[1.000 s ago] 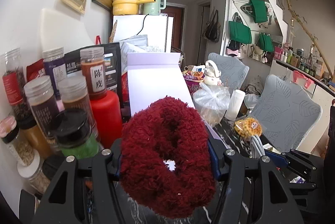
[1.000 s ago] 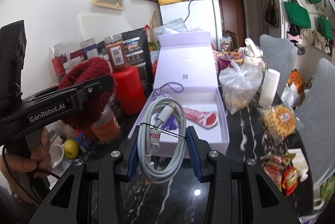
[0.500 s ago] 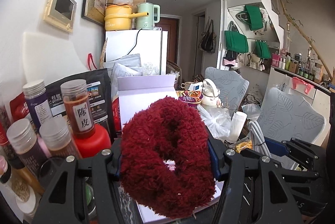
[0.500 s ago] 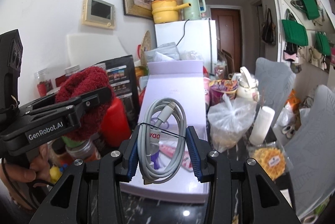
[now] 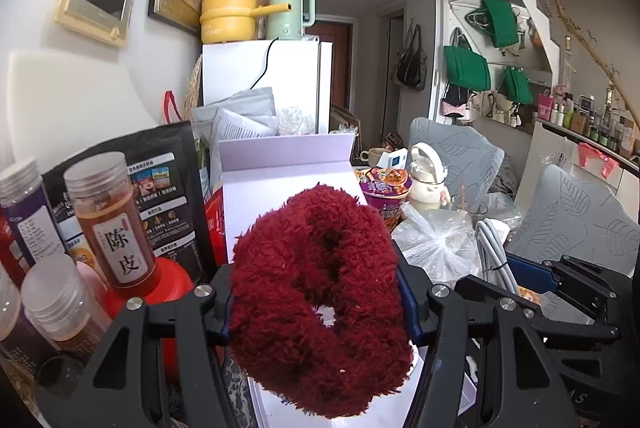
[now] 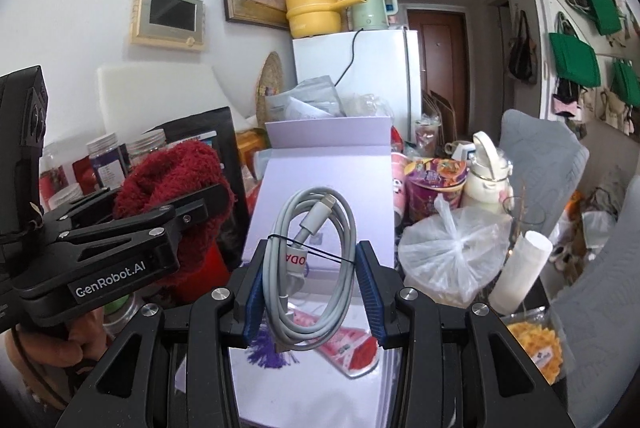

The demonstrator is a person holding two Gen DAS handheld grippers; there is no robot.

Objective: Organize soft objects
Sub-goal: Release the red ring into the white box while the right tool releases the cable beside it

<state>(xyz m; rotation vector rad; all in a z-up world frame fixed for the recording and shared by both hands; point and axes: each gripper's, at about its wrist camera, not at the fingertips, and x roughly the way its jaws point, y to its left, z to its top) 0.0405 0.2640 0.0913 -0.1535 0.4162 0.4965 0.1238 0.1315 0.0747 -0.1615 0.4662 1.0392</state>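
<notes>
My left gripper [image 5: 316, 296] is shut on a fluffy dark red scrunchie [image 5: 320, 304] and holds it in the air above the near end of an open lilac box [image 5: 280, 184]. The scrunchie also shows at the left of the right wrist view [image 6: 172, 172]. My right gripper [image 6: 310, 280] is shut on a coiled white charging cable [image 6: 308, 268], held over the same lilac box [image 6: 332, 172]. Inside the box lie a red patterned item [image 6: 348, 348] and a purple tassel [image 6: 268, 352].
Spice jars [image 5: 112, 224], a red bottle [image 5: 168, 288] and a black pouch [image 5: 160, 188] crowd the left side. A tied plastic bag [image 6: 452, 256], a noodle cup [image 6: 434, 184], a white roll [image 6: 520, 268] and snack packs [image 6: 536, 348] lie right of the box. Grey chairs [image 5: 576, 220] stand further right.
Both grippers rose and tilted up with their loads still held. The jars and the box have dropped lower in both views, and the box's inside now lies directly under the cable.
</notes>
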